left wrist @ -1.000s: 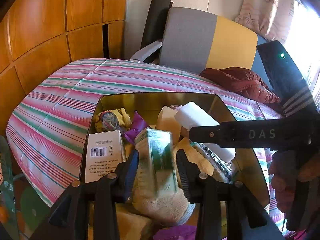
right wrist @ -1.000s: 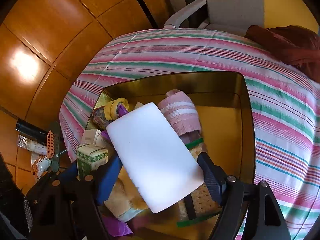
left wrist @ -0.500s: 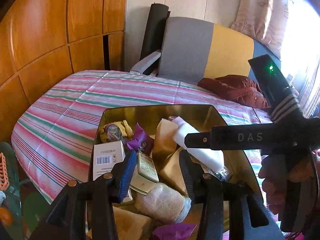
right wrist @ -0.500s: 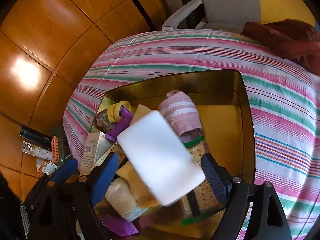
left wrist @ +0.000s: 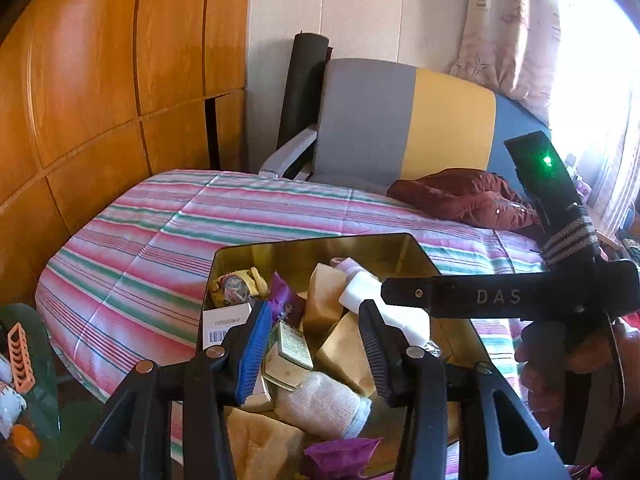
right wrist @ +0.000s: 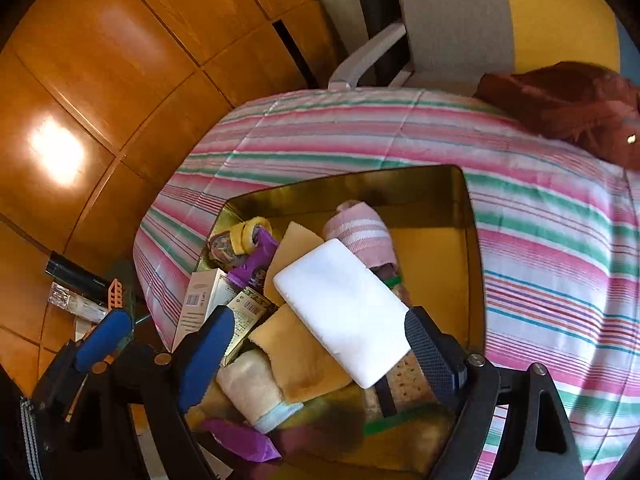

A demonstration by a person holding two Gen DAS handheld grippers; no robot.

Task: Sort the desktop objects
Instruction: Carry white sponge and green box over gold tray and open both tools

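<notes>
A gold tin (left wrist: 312, 242) on the striped cloth holds a heap of small items. A green box (left wrist: 290, 348) lies flat in it beside a white barcode box (left wrist: 224, 322). My left gripper (left wrist: 314, 308) hangs open above the green box, touching nothing. In the right wrist view a white block (right wrist: 344, 308) rests tilted on yellow sponges (right wrist: 304, 360) and a pink striped roll (right wrist: 360, 236). The right gripper (right wrist: 314, 320) stands open over it, pads clear of its sides. A cream sock roll (right wrist: 256, 392) and purple wrappers (right wrist: 256, 264) fill the near side.
The tin's rim (right wrist: 468, 240) sits near the front of the striped tablecloth (right wrist: 540, 240). A maroon garment (left wrist: 460, 196) lies at the back right, in front of a grey and yellow chair (left wrist: 400, 120). Wooden panels (left wrist: 100, 80) line the left. A hand (left wrist: 560, 360) grips the right tool.
The left gripper let go of the green box, which now lies in the tin. The right gripper released the white block onto the heap. Both grippers rose and drew back.
</notes>
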